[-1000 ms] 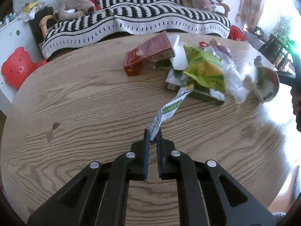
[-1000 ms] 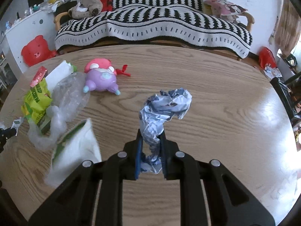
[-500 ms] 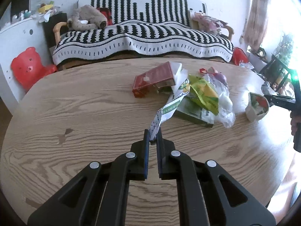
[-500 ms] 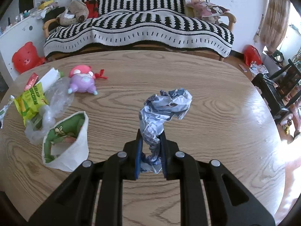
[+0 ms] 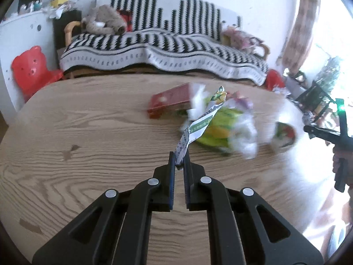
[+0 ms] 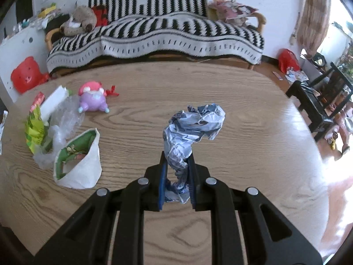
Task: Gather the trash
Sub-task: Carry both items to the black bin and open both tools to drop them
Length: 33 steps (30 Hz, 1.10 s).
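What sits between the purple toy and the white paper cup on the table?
In the right wrist view, crumpled clear plastic lies between the purple toy and the white paper cup.

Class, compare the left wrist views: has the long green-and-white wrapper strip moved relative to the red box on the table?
Yes. The green-and-white wrapper strip, pinched in the left hand-held gripper, has lifted; its tip now overlaps the red box.

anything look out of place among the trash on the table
Yes: a purple and pink toy lies on the wooden table beside the clear plastic wrap. It looks like a plaything, not litter.
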{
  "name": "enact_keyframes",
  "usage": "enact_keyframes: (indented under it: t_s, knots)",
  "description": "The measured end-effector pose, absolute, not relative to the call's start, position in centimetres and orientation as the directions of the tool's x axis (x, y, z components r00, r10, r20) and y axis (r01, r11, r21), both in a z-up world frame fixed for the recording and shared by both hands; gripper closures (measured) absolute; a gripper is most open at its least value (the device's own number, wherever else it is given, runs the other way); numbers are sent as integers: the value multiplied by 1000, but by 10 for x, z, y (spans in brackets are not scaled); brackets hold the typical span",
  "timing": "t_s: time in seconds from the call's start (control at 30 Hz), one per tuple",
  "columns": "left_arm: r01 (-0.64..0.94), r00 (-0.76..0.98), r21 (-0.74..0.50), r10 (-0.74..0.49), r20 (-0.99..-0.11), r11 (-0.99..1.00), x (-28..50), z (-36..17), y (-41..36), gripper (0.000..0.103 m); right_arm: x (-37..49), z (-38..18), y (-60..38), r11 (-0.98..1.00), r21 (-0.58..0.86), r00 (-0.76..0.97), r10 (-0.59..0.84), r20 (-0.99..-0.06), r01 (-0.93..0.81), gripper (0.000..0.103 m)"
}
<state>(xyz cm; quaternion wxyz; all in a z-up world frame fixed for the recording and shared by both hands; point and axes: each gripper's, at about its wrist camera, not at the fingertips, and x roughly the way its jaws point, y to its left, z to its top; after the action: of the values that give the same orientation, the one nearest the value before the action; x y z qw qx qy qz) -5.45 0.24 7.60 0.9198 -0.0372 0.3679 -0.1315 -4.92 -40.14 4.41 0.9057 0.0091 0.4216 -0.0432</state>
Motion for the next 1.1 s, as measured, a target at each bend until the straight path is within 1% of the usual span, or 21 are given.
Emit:
enact_keyframes:
  t_s: [0.13,0.17,0.23,0.33,0.47,0.57,0.67,0.73,0.8,0.83,0.87,0.93,1.0,1.1]
  knots:
    - [342,671,-164,-363,-646,925,-89,95,-54,97,-89,79,-418,994,14,682,-63,-729,106,86]
    - [395,652,-158,-397,-646,905,-102,101,-77,97,-99,86,-421,994,20,690,-58,-721,105,86]
    - [488,617,-128,-444,-650,864,-124,112,-120,97,-133,104,-428,994,33,715,-50,-697,101,86]
    - [587,579,-85,-491,-650,805,-159,125,-170,97,-184,125,-433,995,27,748,-51,-662,91,86]
    - [717,479,-75,-568,-669,693,-218,132,-234,97,-272,153,-447,996,50,793,-29,-609,75,86]
    - [781,389,-84,-589,-708,618,-252,120,-267,97,-323,150,-463,992,86,792,-18,-610,89,86]
    - [819,298,-97,-566,-769,565,-270,91,-300,97,-356,116,-481,982,149,740,12,-672,119,86]
    - [830,246,-101,-523,-816,548,-275,60,-320,97,-371,72,-488,974,177,674,35,-738,144,86]
    - [836,235,-62,-458,-857,545,-279,33,-336,97,-380,29,-494,961,200,617,42,-786,190,86]
    - [840,203,-63,-420,-884,539,-280,10,-345,97,-382,16,-497,956,214,603,51,-796,202,86]
    - [838,176,-77,-402,-899,539,-279,-3,-348,97,-386,-8,-505,937,259,583,79,-809,232,86]
    - [826,124,-104,-359,-925,555,-276,-31,-356,97,-386,-38,-515,909,319,560,123,-819,268,86]
    - [813,94,-106,-309,-946,572,-270,-56,-363,97,-386,-60,-518,903,329,532,140,-835,278,86]
    - [795,70,-106,-264,-962,597,-257,-78,-370,97,-380,-86,-516,895,347,495,174,-851,280,86]
